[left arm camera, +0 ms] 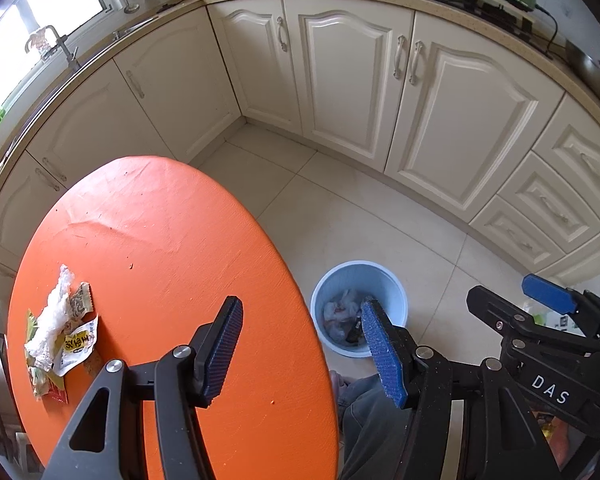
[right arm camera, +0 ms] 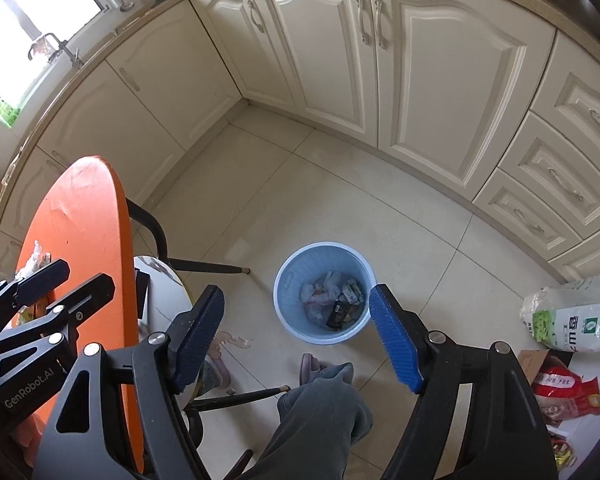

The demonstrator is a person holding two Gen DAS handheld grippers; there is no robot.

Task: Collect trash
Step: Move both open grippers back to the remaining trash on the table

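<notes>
Both tongs are seen open and empty: right gripper (right arm camera: 296, 336) above the bin (right arm camera: 284, 276), left gripper (left arm camera: 300, 348) nearer the wrappers (left arm camera: 60, 332), heaped leftward on the table (left arm camera: 160, 220)

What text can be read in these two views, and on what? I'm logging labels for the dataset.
"DAS": on the right gripper, printed white on its black body, in the left wrist view.
"GenRobot.AI": on the left gripper, on its black body, in the right wrist view.
Yellow-and-white wrapper on the orange table: print unreadable.
White sack and red bag on the floor: characters too blurred.
</notes>
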